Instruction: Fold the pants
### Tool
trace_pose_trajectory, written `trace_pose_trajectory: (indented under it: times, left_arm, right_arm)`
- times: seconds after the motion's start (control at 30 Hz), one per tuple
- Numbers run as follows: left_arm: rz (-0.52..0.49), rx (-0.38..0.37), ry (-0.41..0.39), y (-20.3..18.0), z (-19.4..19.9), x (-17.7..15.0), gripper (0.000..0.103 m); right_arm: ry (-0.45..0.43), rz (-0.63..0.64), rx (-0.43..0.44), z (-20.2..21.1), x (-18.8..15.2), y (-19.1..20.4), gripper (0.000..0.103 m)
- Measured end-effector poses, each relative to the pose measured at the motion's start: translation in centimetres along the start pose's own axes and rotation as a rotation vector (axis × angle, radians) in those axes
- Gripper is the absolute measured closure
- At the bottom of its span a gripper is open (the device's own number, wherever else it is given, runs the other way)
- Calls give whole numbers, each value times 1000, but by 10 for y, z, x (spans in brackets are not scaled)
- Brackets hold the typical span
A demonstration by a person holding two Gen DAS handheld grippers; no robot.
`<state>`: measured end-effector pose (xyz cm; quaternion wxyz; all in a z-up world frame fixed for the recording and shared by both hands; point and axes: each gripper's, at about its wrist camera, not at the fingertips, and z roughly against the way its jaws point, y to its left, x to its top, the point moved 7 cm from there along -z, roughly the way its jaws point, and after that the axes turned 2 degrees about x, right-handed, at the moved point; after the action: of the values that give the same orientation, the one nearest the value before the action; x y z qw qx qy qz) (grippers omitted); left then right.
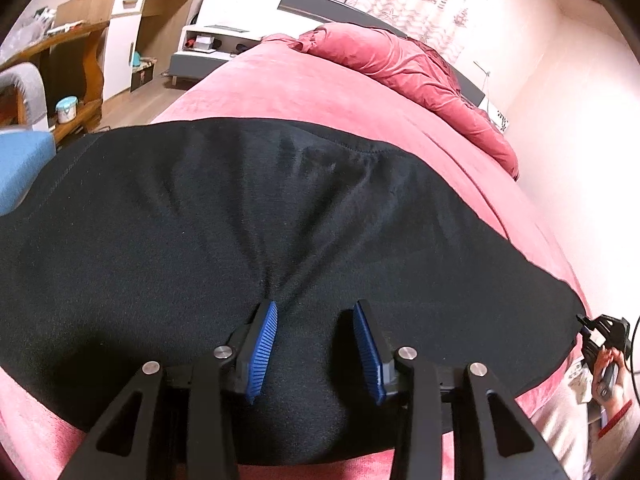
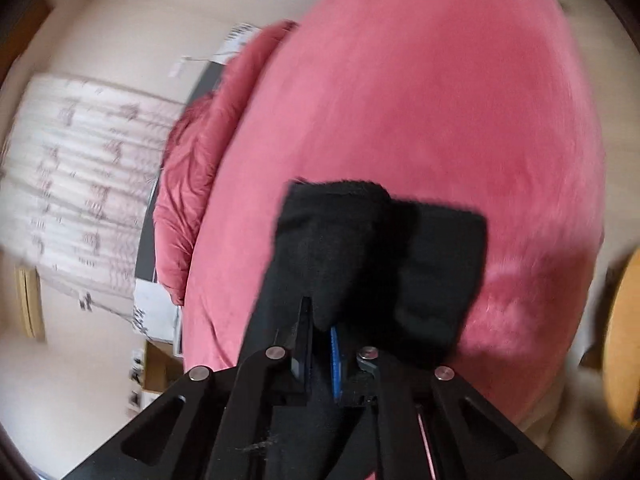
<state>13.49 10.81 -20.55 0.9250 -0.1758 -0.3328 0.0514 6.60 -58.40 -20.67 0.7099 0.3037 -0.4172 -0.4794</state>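
Black pants (image 1: 248, 216) lie spread across a pink bed cover (image 1: 304, 92). My left gripper (image 1: 316, 312) is open, its blue pads resting on the pants near their front edge, with cloth puckered between them. My right gripper (image 2: 320, 320) is shut on a bunched black end of the pants (image 2: 360, 248), lifted above the pink cover (image 2: 440, 100); the view is blurred. The right gripper also shows in the left wrist view (image 1: 600, 336) at the far right end of the pants.
A crumpled pink duvet (image 1: 404, 64) lies at the bed's far side by the headboard. A wooden desk and white cabinet (image 1: 120, 28) stand left, with a blue chair seat (image 1: 20, 160) close by. Curtains (image 2: 80, 160) hang beyond the bed.
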Motion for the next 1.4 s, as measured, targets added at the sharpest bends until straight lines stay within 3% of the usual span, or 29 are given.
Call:
trace_pose_trajectory:
  times: [0.13, 0.2, 0.3, 0.33, 0.37, 0.43, 0.6, 0.7, 0.73, 0.77, 0.87, 0.97, 1.1, 1.13, 1.2, 1.3, 1.37, 1.4]
  left_arm:
    - [8, -17, -2, 1, 0, 0, 63]
    - [-9, -13, -6, 0, -1, -1, 63]
    - [-25, -6, -7, -1, 0, -2, 63]
    - [-25, -8, -9, -1, 0, -2, 63]
    - [-24, -9, -11, -1, 1, -3, 63]
    - [-25, -8, -13, -2, 0, -4, 63]
    - [-46, 2, -19, -6, 2, -5, 62]
    - [-56, 4, -22, -9, 4, -7, 62]
    - [-60, 6, -23, -9, 5, -7, 62]
    - [-64, 9, -25, -10, 6, -7, 62]
    - [-70, 19, -49, -12, 13, -5, 62]
    - [-67, 12, -62, -12, 17, -4, 62]
    - [-78, 32, -26, -12, 10, -10, 62]
    - [-93, 41, -20, -13, 9, -12, 62]
    - [-127, 62, -7, -16, 10, -15, 62]
    - [-141, 57, 12, -20, 15, -22, 62]
    - [-141, 23, 16, -30, 21, -22, 62]
    - [-154, -28, 12, -40, 25, -22, 62]
  right_arm:
    - [-77, -9, -24, 25, 11, -10, 96]
    - [-36, -11, -88, 17, 8, -29, 96]
    - [-9, -3, -96, 9, -1, -33, 91]
    - [-14, 13, -67, 11, -7, -28, 84]
    - [-9, 28, -31, 12, -14, -21, 67]
    - [35, 46, 13, 5, -34, -7, 53]
    - [225, 109, 47, -32, -98, 25, 56]
    - [286, 201, 31, -38, -126, 45, 77]
    - [301, 271, 12, -38, -133, 55, 92]
    - [292, 313, -2, -44, -136, 63, 94]
    - [244, 349, 33, -26, -133, 80, 95]
    - [250, 333, 32, -20, -136, 80, 95]
    - [351, 334, -121, -38, -156, 47, 93]
    - [368, 295, -125, -43, -157, 38, 93]
    - [344, 201, -65, -40, -152, 35, 90]
    - [302, 179, -44, -35, -143, 35, 85]
    - [273, 187, -42, -34, -132, 33, 79]
    - [241, 190, -57, -31, -122, 30, 78]
